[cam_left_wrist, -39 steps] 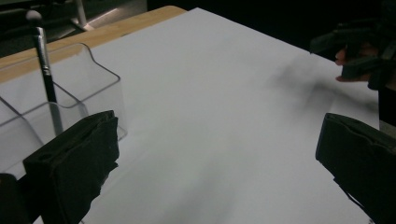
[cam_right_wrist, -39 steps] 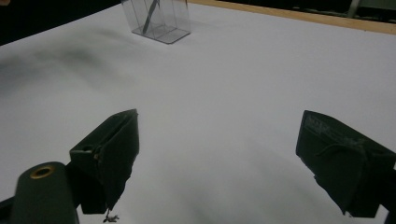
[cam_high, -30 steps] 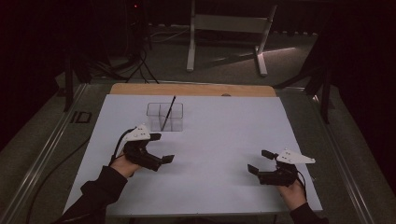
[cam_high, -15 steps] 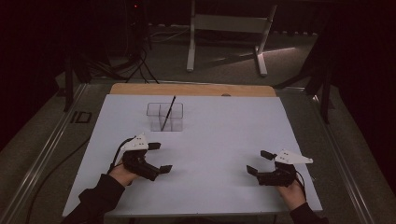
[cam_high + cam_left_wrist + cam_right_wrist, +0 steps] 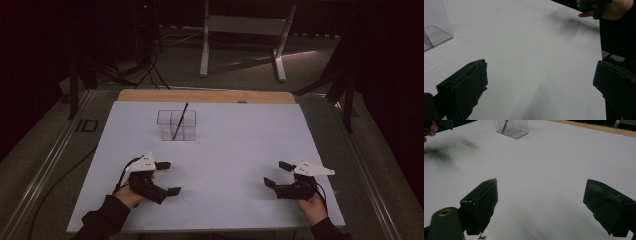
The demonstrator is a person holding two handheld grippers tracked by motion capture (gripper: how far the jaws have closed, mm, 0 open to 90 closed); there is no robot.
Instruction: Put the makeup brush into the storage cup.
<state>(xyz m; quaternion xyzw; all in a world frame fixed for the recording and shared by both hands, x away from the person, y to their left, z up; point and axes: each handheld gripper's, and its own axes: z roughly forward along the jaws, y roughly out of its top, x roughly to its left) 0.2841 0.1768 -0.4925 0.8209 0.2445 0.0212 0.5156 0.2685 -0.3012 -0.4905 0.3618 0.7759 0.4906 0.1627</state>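
White sheet (image 5: 235,150) covering the table, one strip of bare wood (image 5: 205,96) showing along the far edge; I log the following on it:

Clear plastic organiser (image 5: 176,125), divided into compartments, standing on the far left part of the sheet. I see it again at the top of the right gripper view (image 5: 512,128) and one corner of it at the upper left of the left gripper view (image 5: 435,25).

Thin dark stick (image 5: 179,121), upright and tilted, standing in the organiser with its top leaning past the rim. I cannot tell which compartment holds it.

Left gripper (image 5: 166,178), held in my left hand (image 5: 129,194) low over the near left of the sheet, jaws spread wide, nothing between them.

Right gripper (image 5: 278,174), held in my right hand (image 5: 311,204) low over the near right of the sheet, jaws likewise spread wide and empty.

Both grippers sit well apart from the organiser and from each other
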